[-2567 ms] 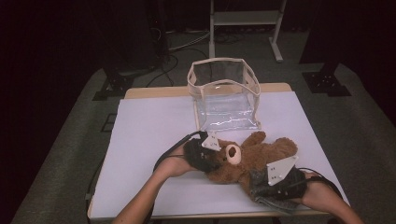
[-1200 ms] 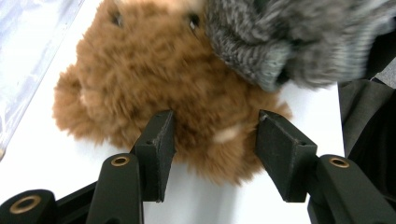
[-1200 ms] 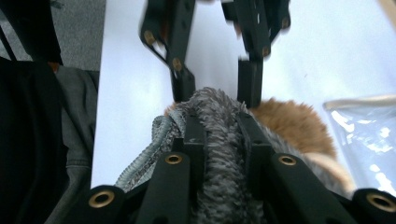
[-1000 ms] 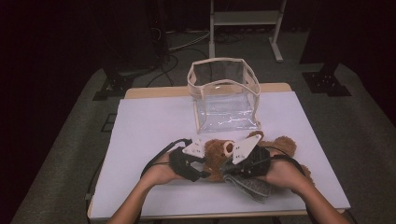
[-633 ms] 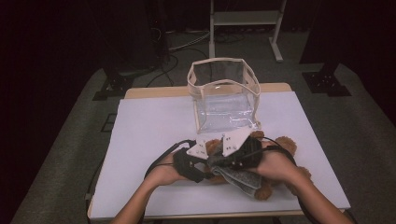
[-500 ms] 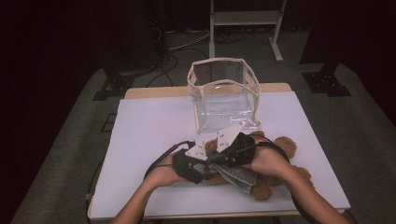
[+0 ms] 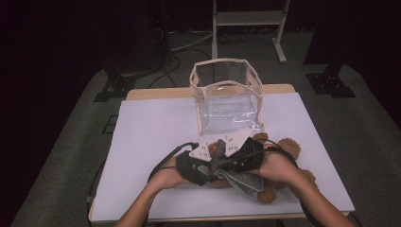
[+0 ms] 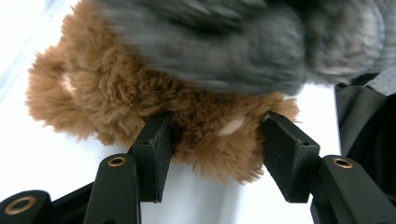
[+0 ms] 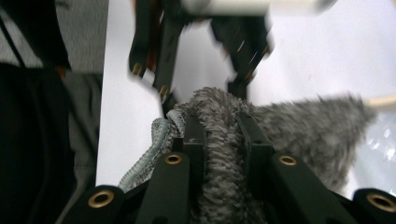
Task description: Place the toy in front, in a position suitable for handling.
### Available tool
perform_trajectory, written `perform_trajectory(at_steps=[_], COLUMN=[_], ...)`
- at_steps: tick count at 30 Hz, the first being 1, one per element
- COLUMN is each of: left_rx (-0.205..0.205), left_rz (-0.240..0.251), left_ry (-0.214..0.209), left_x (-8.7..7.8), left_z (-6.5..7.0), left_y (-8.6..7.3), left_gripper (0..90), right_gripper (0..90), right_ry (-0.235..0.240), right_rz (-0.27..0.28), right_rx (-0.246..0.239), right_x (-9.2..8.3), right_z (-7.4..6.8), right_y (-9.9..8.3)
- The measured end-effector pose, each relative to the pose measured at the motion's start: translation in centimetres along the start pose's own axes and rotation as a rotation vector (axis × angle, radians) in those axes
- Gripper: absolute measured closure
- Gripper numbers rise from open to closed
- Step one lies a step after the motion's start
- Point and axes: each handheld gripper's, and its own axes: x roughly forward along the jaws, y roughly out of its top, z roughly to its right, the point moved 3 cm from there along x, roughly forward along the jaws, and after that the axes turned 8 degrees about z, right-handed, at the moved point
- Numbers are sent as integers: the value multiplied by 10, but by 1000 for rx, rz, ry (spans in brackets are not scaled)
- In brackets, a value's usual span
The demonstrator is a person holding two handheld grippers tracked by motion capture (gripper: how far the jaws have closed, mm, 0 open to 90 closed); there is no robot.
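Item 1: brown teddy bear (image 7: pixel 279 163), lying on the white tabletop (image 7: pixel 151 123) at about 6 o'clock from the clear bag, near the front edge. Fur tan-brown; in the left gripper view its head (image 8: pixel 154 102) lies on the white surface with grey fabric across the top of it.

Item 2: grey knitted garment (image 7: pixel 241 178), fuzzy, with a ribbed edge, draped over the bear's middle and head. In the right gripper view a fold of it (image 9: pixel 219 140) rises between the black jaws.

Item 3: left hand-held gripper (image 7: pixel 208 165), at 9 o'clock of the bear. Jaws part-way apart, pads pressed into the fur on either side of the bear's head; holding the bear.

Item 4: right hand-held gripper (image 7: pixel 220 163), reaching over the bear's body toward the left hand-held gripper. Jaws narrow, clamped on the grey garment.

Item 5: clear plastic bag (image 7: pixel 227 97) with cream trim, upright and open-topped, at 12 o'clock of the bear, just beside it.
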Motion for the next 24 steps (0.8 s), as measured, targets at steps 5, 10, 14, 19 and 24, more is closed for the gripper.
perform_trajectory(at_steps=[5,10,14,19,24], left_rx=[0,26,40,43,37], left_rz=[5,-11,-19,23,6], left_ry=[-7,-19,-19,20,17], left_x=[2,6,4,-10,-2], left_z=[4,9,11,6,4], left_y=[-2,0,-1,7,8], left_gripper=[449,448,444,447,445], right_gripper=[756,755,754,755,754], right_ry=[12,-1,-12,11,29], right_rz=[-49,-24,-39,-8,-30], right_rx=[17,29,36,80,68], right_x=[11,0,-1,-9,-9], right_z=[10,11,18,14,7], right_y=[-5,-4,-7,-22,-20])
